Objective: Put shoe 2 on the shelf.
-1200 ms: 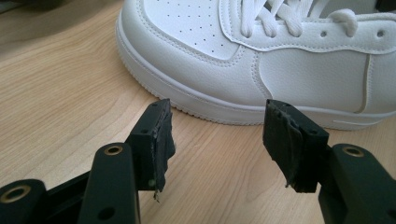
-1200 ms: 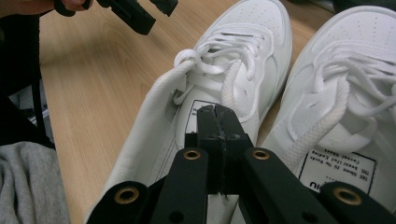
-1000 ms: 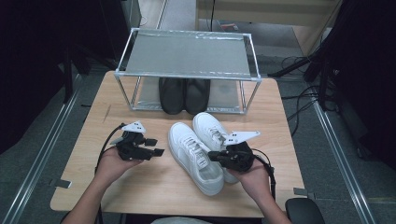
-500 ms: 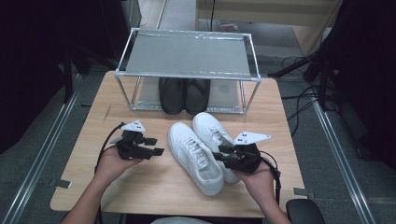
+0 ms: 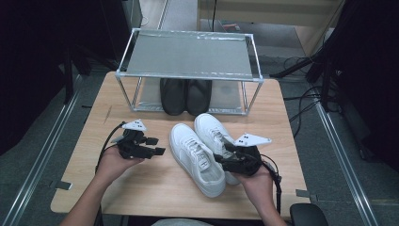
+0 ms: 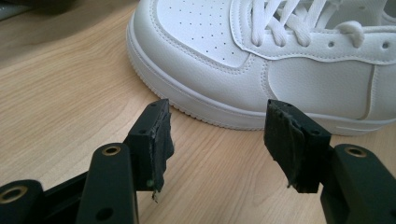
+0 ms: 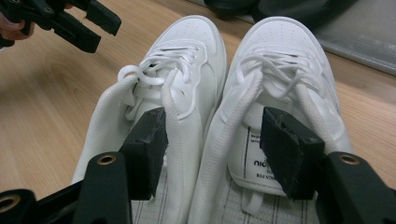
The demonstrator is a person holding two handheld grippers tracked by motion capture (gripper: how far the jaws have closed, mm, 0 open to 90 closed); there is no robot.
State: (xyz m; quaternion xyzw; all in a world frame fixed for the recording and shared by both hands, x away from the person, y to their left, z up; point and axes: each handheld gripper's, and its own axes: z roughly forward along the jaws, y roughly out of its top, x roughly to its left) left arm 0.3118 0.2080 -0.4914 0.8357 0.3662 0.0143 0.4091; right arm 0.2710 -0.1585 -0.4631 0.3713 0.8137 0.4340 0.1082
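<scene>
Two white sneakers lie side by side on the wooden table point(image 5: 141, 183), the left one point(image 5: 195, 157) and the right one point(image 5: 212, 129), toes pointing away from me. My right gripper point(image 5: 225, 159) is at their heels. Its jaws have just been opening and stand wide, one inside each shoe, with the two inner collars point(image 7: 196, 140) between them and not pressed. In the right gripper view the left sneaker point(image 7: 187, 51) and the right sneaker point(image 7: 285, 51) are close up. My left gripper point(image 5: 156, 145) is open and holds nothing, just left of the left sneaker's toe point(image 6: 219, 60).
A metal-framed rack point(image 5: 188, 54) stands at the back of the table. A pair of black shoes point(image 5: 186, 96) sits on its bottom shelf, close behind the white toes. Bare wood lies to the left and in front of me.
The right gripper's jaws have spread apart at the heels of the white sneakers. Both hands and both sneakers have stayed where they were.
</scene>
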